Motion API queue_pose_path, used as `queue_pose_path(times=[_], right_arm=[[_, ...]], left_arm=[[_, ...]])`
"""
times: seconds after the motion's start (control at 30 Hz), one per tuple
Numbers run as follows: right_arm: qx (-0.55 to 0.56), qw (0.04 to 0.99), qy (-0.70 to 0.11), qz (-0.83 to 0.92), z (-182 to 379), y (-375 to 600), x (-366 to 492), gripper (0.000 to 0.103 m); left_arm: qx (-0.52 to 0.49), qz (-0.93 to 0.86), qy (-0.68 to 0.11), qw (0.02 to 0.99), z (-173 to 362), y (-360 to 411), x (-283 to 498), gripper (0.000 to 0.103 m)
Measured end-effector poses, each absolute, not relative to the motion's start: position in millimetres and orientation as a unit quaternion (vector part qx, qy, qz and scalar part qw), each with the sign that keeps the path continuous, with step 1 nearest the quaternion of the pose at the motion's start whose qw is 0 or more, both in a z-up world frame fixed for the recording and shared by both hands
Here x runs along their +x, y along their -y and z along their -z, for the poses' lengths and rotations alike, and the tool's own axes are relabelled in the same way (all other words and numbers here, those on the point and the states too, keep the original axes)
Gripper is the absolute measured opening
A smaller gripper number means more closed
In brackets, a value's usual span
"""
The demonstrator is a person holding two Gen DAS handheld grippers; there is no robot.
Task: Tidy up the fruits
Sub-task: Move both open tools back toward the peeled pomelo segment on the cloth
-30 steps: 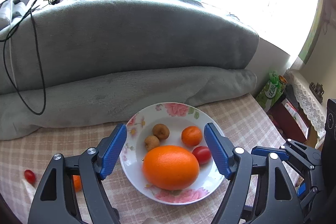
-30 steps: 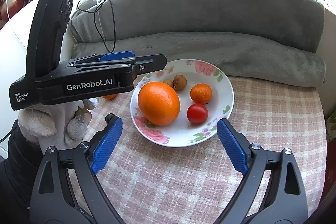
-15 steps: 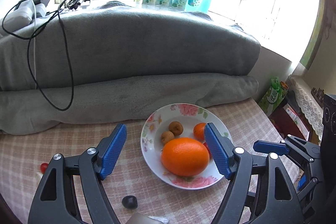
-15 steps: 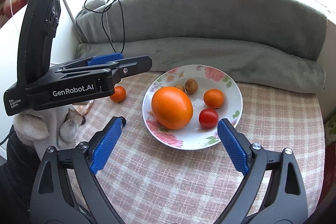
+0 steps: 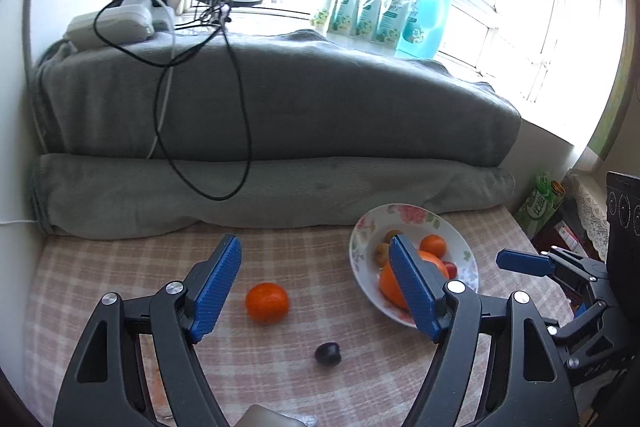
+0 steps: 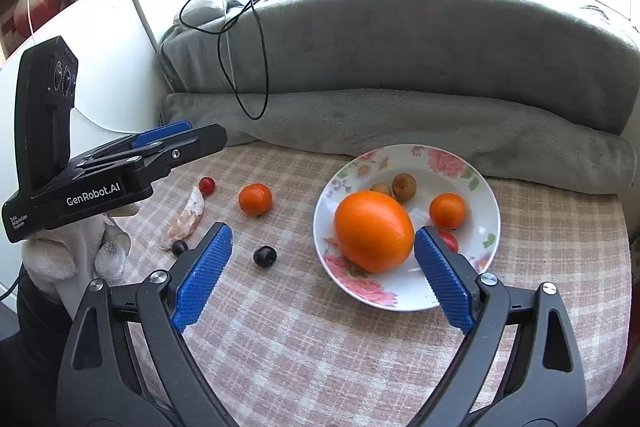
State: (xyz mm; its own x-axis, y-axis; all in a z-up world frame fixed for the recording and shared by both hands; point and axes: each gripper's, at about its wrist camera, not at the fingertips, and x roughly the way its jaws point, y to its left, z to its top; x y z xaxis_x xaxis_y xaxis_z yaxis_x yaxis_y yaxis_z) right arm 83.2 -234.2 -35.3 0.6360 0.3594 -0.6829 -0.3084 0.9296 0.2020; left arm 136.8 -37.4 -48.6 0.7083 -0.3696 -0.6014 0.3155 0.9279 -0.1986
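Observation:
A floral plate [image 6: 490,239] [image 5: 466,251] holds a big orange [image 6: 374,231], a small mandarin [image 6: 448,211], a cherry tomato [image 6: 448,241] and two brown fruits [image 6: 404,182]. On the checked cloth to its left lie a loose mandarin [image 6: 255,199] [image 5: 267,302], a dark grape [image 6: 264,256] [image 5: 327,352], a second dark grape [image 6: 179,247] and a red cherry tomato [image 6: 207,184]. My left gripper [image 5: 316,287] is open and empty, above the loose mandarin. My right gripper [image 6: 320,279] is open and empty, in front of the plate.
A folded grey blanket [image 5: 260,115] with cables draped over it runs along the back of the table. Bottles [image 5: 380,11] stand on the window sill. A pale crumpled wrapper [image 6: 186,217] lies near the left fruits. Boxes [image 5: 540,201] stand off the table's right edge.
My left gripper has swung left, away from the plate, so the loose mandarin and a dark grape now lie between its fingers. My right gripper has drawn back a little.

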Motion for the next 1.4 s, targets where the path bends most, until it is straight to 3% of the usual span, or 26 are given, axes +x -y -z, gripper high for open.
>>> queue_pose_path(times=[0.6, 1.23, 1.4], right_arm=[[0.035, 0.879, -0.410, -0.240, 43.2, 174.1, 116.3, 0.094], [0.041, 0.837, -0.460, -0.293, 71.2, 106.3, 140.9, 0.094], [0.037, 0.820, -0.484, -0.302, 85.4, 82.6, 144.4, 0.085]], left_arm=[[-0.072, 0.086, -0.352, 0.929, 81.9, -82.6, 93.0, 0.076], [-0.079, 0.083, -0.375, 0.920, 113.0, -98.4, 53.3, 0.074], [-0.081, 0.084, -0.382, 0.917, 120.2, -98.4, 48.6, 0.070]])
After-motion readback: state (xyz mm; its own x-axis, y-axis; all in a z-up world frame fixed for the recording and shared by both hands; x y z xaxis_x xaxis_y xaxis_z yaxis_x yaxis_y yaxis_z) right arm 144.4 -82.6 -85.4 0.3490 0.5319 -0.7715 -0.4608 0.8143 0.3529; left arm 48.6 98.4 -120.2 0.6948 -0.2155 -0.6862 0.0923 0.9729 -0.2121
